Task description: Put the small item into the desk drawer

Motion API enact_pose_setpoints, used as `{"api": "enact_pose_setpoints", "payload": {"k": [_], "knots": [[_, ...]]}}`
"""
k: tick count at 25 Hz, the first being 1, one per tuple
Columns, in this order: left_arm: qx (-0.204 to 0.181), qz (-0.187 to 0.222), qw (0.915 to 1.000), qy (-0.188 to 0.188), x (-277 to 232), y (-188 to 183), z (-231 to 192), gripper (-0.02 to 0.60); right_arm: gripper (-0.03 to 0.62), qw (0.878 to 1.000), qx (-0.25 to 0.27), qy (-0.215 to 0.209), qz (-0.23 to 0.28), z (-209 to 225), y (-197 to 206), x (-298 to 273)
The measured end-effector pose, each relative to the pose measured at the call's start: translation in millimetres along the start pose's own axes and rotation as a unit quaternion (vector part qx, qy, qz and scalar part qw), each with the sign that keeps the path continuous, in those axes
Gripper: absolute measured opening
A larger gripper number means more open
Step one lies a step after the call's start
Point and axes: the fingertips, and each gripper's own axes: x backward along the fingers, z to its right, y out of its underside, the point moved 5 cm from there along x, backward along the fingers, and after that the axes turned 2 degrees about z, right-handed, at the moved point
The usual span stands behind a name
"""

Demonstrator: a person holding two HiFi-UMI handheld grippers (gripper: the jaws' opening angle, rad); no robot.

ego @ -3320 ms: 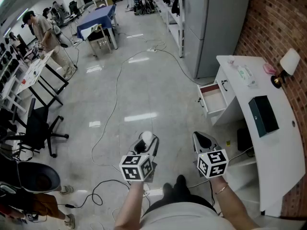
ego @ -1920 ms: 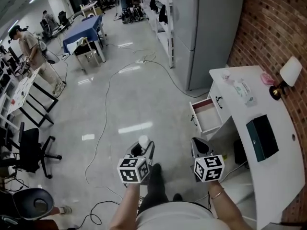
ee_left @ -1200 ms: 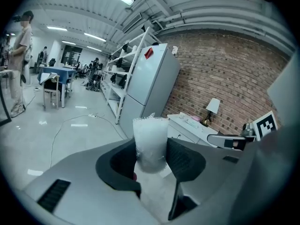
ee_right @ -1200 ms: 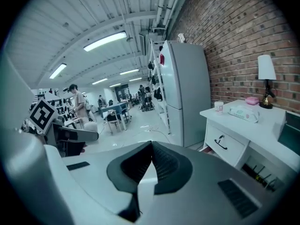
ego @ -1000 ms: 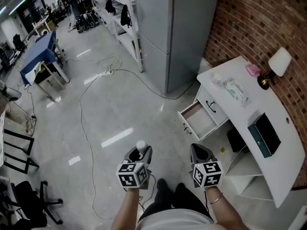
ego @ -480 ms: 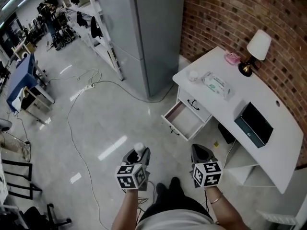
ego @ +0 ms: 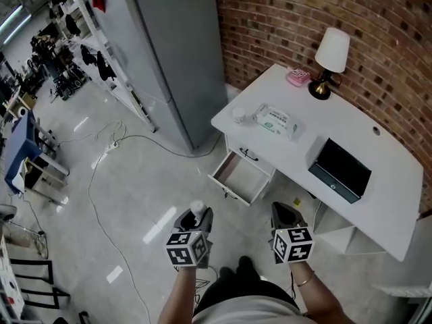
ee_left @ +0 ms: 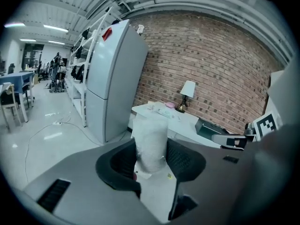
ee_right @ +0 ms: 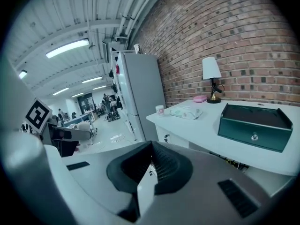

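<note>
The left gripper [ego: 198,216] pinches the small white roll [ee_left: 151,142]; the right gripper [ego: 284,214] is pressed together, empty. The open desk drawer [ego: 239,175] has no roll yet.

White item [ee_left: 150,142] held upright; drawer [ego: 241,177] open

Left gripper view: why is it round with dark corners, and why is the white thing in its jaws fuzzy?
Left gripper view: a wide-angle lens bends the brick wall and darkens the corners; the small white item looks soft, likely too close. Head view: bright glare on the floor.
</note>
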Motion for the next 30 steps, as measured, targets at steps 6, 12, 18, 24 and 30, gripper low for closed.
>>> {"api": "enact_pose_setpoints", "payload": {"k": [6,12,18,24,30], "knots": [[-0.028,-0.021,0.9990,0.029,-34.0,-7.9,30.8,0.195,0.008,0.999,-0.022,0.024,0.004,31.5,-0.5,2.1],[-0.066,-0.057,0.9939,0.068,-74.9,-11.9,44.8,0.195,0.008,0.997,-0.049,0.058,0.006,47.0,5.3,-2.9],[-0.100,-0.095,0.9840,0.113,-124.1,-9.5,32.3,0.195,0.008,0.992,-0.070,0.102,0.001,36.7,24.0,-24.0],[-0.141,-0.141,0.9648,0.171,-181.2,0.3,9.7,0.195,0.008,0.982,-0.091,0.163,-0.004,18.4,47.0,-54.0],[-0.165,-0.176,0.9475,0.209,-235.3,26.4,-7.5,0.195,0.008,0.973,-0.106,0.203,-0.012,6.8,82.4,-87.2]]}}
